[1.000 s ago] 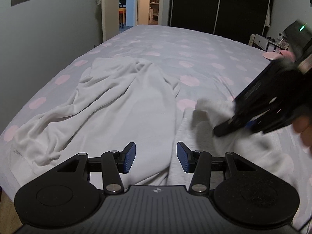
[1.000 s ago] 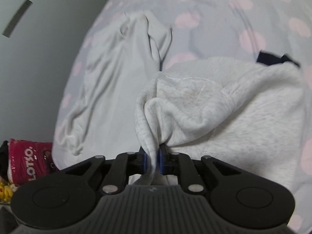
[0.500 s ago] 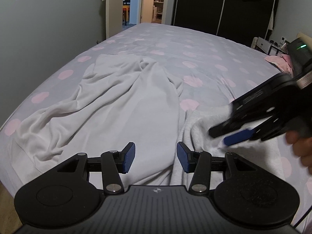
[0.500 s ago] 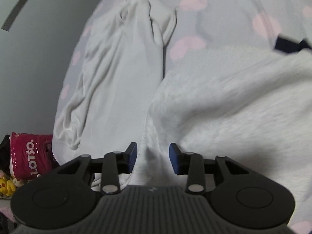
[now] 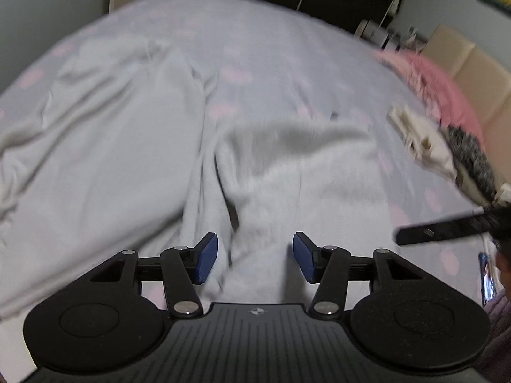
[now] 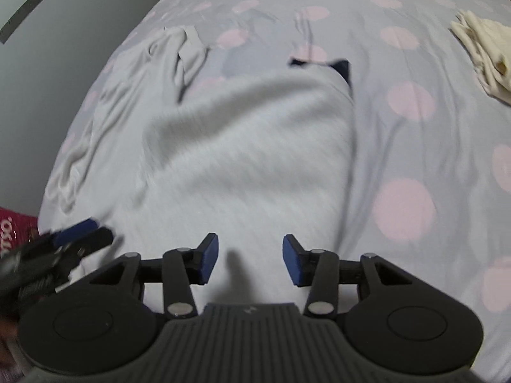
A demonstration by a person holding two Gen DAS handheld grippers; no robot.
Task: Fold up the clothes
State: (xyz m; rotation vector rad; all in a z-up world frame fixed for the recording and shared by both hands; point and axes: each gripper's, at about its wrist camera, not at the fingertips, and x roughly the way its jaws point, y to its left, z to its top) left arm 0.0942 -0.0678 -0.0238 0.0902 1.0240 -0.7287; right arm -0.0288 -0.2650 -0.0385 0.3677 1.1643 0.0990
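Left wrist view: left gripper (image 5: 255, 257) hovers with jaws apart over the grey sweatshirt (image 5: 297, 166) on the dotted bedsheet (image 5: 262, 48). Right wrist view: right gripper (image 6: 250, 258), its jaws just opened and holding nothing, hangs above the sweatshirt's folded body. Judged step: regrasping between folds; next needs an edge pinched.

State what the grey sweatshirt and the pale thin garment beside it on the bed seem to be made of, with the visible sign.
Grey sweatshirt: probably fleecy cotton knit, matte; it lies in thick, soft folds. Pale thin garment: likely light jersey, smooth; it shows fine, sharp creases. Blur leaves both open.
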